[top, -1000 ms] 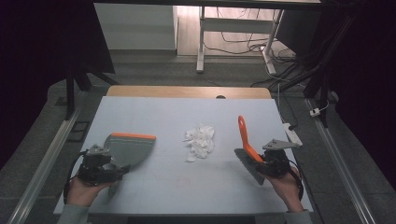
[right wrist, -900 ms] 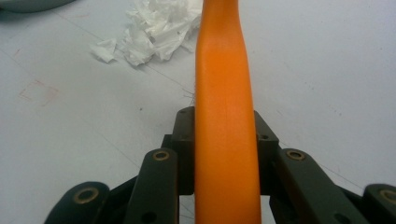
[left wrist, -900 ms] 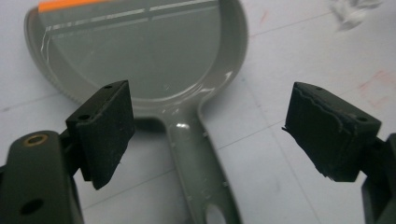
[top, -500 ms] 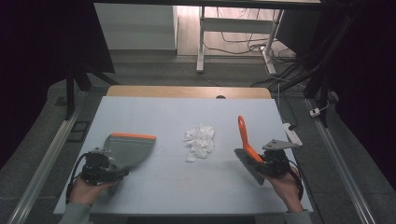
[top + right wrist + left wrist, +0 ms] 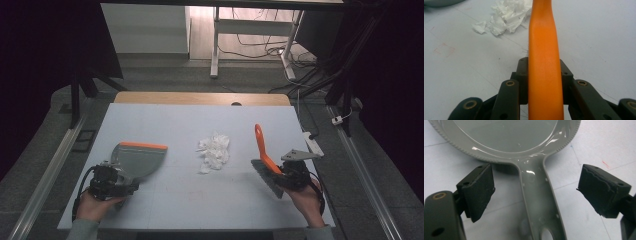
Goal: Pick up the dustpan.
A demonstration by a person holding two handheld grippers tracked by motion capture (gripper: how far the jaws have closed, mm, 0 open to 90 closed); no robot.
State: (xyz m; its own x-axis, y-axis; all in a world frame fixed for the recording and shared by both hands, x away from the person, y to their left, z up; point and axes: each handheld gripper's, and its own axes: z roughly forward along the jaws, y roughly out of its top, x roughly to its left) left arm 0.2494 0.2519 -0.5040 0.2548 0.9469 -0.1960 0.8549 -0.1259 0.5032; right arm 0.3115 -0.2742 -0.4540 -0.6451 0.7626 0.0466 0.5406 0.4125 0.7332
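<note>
Sweeping is about to begin, as I judge it: your right gripper (image 5: 289, 175) already pinches the orange handle of the brush (image 5: 263, 159), with its fingers (image 5: 522, 75) pressed on both sides of the handle in the right gripper view. Your left gripper (image 5: 111, 181) is not gripping yet. Its 2 fingers (image 5: 477, 191) stand spread wide, one on each side of the grey handle of the dustpan (image 5: 137, 159), and neither touches it.

The next move, I think, calls for you to close the left fingers on that handle, low on its narrow part, so the pan does not turn when the brush pushes against it.

The dustpan lies flat at the left of the table (image 5: 170, 120), grey with an orange lip that points to the centre. The pile of torn white paper (image 5: 214, 151) sits in the middle of the high view, between pan and brush, apart from both. The pieces look light and crumpled, so sweep slowly.
</note>
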